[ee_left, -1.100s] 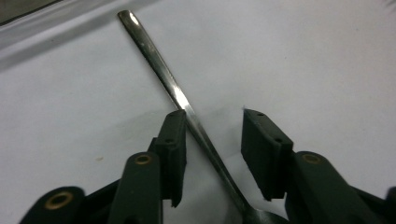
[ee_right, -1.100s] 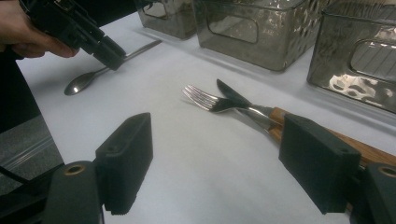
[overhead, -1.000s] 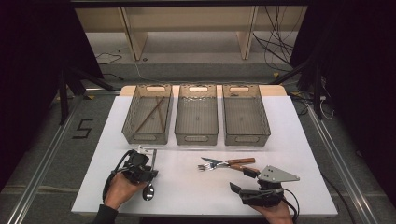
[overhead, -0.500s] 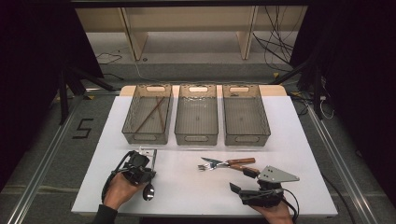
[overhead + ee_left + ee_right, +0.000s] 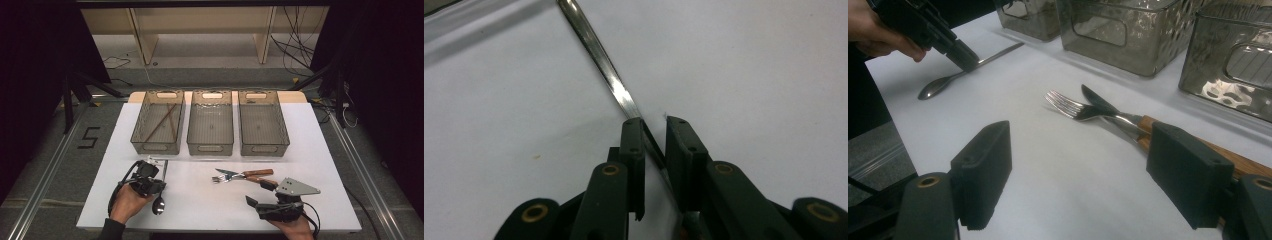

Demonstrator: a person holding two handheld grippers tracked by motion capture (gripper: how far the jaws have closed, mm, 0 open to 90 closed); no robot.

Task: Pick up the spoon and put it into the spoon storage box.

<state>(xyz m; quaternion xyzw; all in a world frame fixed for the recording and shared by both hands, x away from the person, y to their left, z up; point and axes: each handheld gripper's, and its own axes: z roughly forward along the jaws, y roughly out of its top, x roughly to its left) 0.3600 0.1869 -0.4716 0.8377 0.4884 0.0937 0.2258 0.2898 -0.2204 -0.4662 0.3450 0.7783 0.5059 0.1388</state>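
L gripper (image 5: 655,125) down over spoon (image 5: 161,186) at near-left of table (image 5: 200,200); jaws just been closing, now narrow, handle running between them. Left-gripper view: slim steel handle (image 5: 616,85) crosses gap on a diagonal, near one pad, w/ a sliver of gap at the other; firm pinch not certain yet. Spoon's long axis runs roughly near-to-far: bowl toward person, handle tip toward left bin (image 5: 159,125), which already has chopsticks (image 5: 162,122) in it. Jaws set across handle, not along it, so probably good for a lift once squeezed. R gripper (image 5: 1088,175) wide open, nothing held, resting at near-right; fork (image 5: 225,177) and knife (image 5: 245,173) lie just ahead of it, wooden handles toward right. L hand (image 5: 127,202) clearly nearer spoon; R well apart.
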